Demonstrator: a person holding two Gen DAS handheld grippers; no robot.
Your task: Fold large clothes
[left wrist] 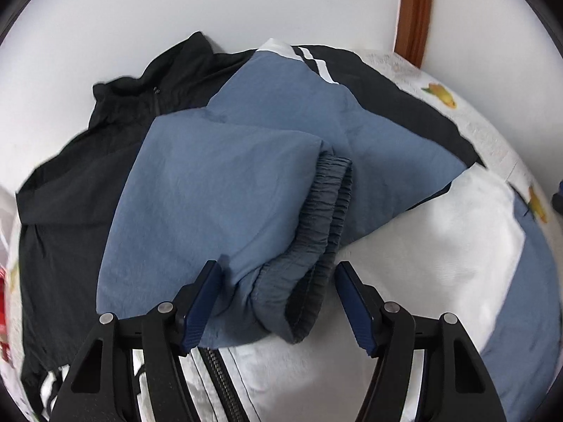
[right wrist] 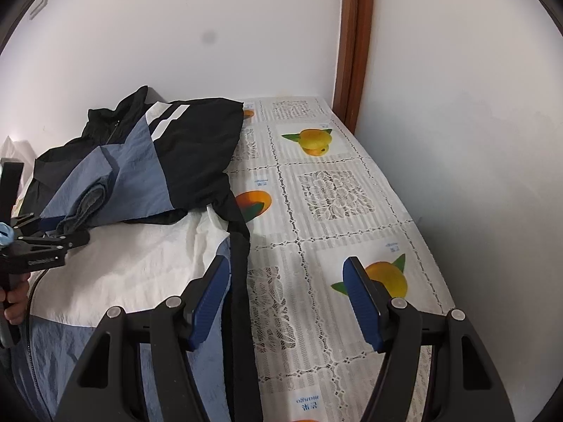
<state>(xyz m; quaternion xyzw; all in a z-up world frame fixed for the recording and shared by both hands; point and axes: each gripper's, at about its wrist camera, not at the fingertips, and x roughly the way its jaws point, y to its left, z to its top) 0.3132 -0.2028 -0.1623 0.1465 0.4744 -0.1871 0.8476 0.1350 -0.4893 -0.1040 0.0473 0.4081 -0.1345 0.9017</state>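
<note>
A: What is seen around the work?

B: A wall (right wrist: 176, 35) is met behind a table (right wrist: 334, 190) covered in a fruit-print cloth. The jacket (right wrist: 140, 253) is spread over its left part, one sleeve (left wrist: 197, 211) folded across.

A: And the grippers?

B: The left gripper (left wrist: 278, 302) is held wide astride the cuff (left wrist: 316, 246), unpinched. The right gripper (right wrist: 285, 302) is parted too, over the jacket's dark edge, nothing gripped.

Looks like a home, prob a small room corner: plain white walls (right wrist: 176, 35) meet at a brown wood door frame (right wrist: 355, 42), table pushed right into the corner w/ a lace-look cloth (right wrist: 334, 193) printed w/ mangoes, and a jacket (right wrist: 169, 161) heaped on it.
</note>
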